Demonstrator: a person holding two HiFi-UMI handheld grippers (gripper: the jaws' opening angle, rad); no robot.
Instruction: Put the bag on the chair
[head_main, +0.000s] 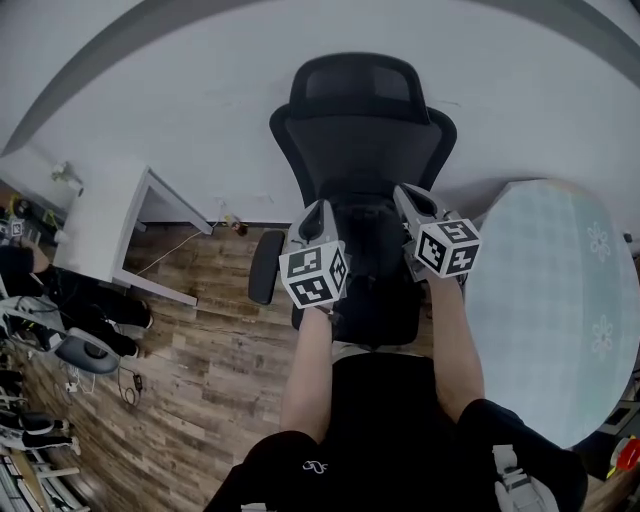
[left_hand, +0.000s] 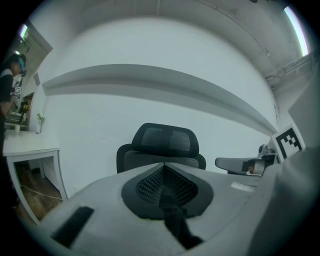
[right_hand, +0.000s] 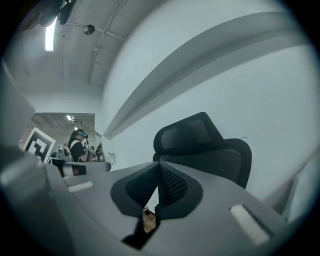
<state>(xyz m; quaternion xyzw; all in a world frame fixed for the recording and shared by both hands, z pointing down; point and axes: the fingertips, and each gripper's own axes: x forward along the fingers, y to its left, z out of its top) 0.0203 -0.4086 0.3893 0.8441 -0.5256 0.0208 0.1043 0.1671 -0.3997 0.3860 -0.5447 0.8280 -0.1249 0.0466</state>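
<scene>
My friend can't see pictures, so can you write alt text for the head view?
Two hand-held grippers, the left gripper and right gripper, hover shut side by side over a black mesh office chair by a white wall. A white desk stands left, a round pale table right, on wood flooring.

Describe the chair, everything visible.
The chair is a black office chair with a mesh headrest, a tall curved back, a dark padded seat and an armrest showing on one side. It stands upright on the wood-look floor before the white wall, facing the person, between a white desk and a round pale table. Its base is mostly hidden. The seat is partly hidden, and nothing can be made out on it.
</scene>
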